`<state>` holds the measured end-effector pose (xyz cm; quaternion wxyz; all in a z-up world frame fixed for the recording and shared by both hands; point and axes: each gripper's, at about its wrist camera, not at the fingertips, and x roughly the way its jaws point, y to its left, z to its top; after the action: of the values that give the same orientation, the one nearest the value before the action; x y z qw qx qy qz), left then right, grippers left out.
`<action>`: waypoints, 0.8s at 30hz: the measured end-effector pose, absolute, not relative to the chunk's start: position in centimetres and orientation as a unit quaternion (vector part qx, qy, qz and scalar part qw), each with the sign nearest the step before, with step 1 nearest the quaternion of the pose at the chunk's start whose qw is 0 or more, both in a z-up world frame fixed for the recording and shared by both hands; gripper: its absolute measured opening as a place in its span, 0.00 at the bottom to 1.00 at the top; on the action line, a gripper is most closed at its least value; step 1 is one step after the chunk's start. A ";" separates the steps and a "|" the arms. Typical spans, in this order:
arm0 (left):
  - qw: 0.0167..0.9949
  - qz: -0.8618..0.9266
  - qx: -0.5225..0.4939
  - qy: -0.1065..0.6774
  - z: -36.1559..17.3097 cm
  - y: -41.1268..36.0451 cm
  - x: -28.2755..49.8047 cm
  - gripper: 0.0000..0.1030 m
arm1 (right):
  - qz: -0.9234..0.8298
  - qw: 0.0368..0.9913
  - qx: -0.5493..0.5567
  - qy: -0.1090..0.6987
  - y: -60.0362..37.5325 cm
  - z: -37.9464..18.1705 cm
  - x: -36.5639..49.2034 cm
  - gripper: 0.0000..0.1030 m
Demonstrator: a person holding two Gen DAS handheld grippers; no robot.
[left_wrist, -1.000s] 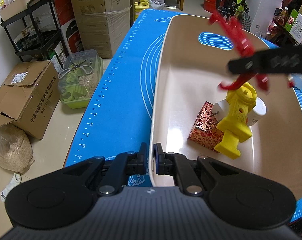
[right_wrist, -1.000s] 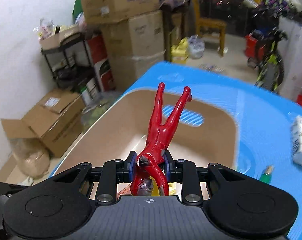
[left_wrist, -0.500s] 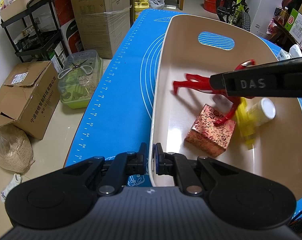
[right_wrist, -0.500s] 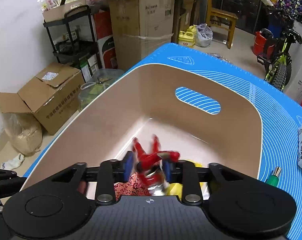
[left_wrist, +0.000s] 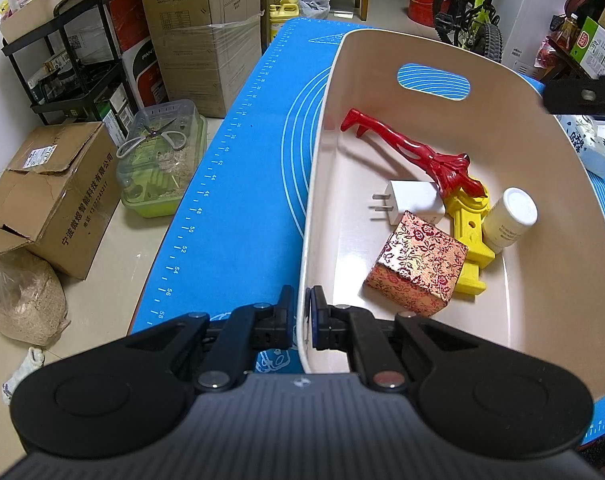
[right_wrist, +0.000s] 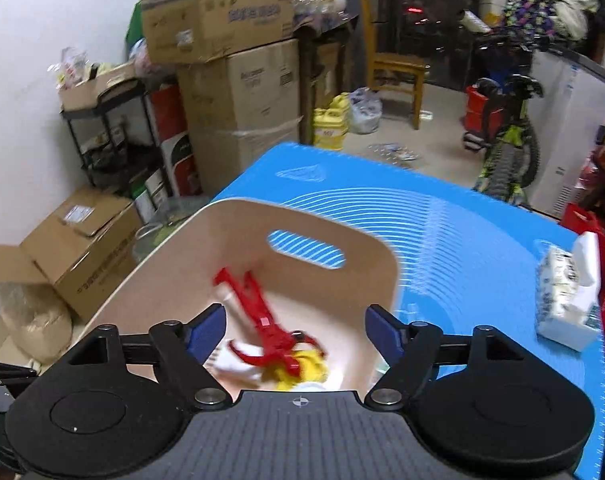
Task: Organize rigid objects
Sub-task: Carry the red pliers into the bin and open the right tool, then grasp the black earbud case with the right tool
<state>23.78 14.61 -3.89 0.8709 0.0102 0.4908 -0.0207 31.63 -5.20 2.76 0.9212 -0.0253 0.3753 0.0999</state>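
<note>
A beige bin [left_wrist: 514, 92] stands on the blue mat [left_wrist: 238, 184]. My left gripper [left_wrist: 301, 312] is shut on the bin's near rim. Inside lie a red figure [left_wrist: 418, 156], a white plug adapter [left_wrist: 412, 202], a patterned red box [left_wrist: 418, 268], a yellow toy [left_wrist: 472, 236] and a white bottle [left_wrist: 510, 218]. My right gripper [right_wrist: 295, 326] is open and empty above the bin [right_wrist: 174, 256], with the red figure [right_wrist: 262, 320] lying below it. Part of it shows at the right edge of the left wrist view [left_wrist: 582, 96].
A tissue pack [right_wrist: 566, 288] lies on the mat right of the bin. Left of the table on the floor are cardboard boxes [left_wrist: 50, 184], a clear container with scissors [left_wrist: 162, 156], a black shelf rack [left_wrist: 58, 60] and a sack [left_wrist: 18, 300].
My right gripper opened and let go of the red figure, which now lies in the bin. The gripper then rose and pulled back. The left gripper kept hold of the rim.
</note>
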 end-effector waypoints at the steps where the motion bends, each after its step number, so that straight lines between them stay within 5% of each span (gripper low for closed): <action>1: 0.871 -0.021 0.010 0.491 -3.9 14.6 23.8 0.11 | 0.095 0.922 -0.026 0.374 -5.7 2.8 31.5 0.82; 24: 0.871 -0.020 0.011 0.491 -3.9 14.7 23.8 0.11 | -0.003 0.893 -0.003 0.451 -15.0 -10.5 32.7 0.85</action>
<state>23.80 14.75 -3.86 0.8706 0.0106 0.4914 -0.0205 32.70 -15.04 -10.50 0.8926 -0.0031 0.4509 -0.0031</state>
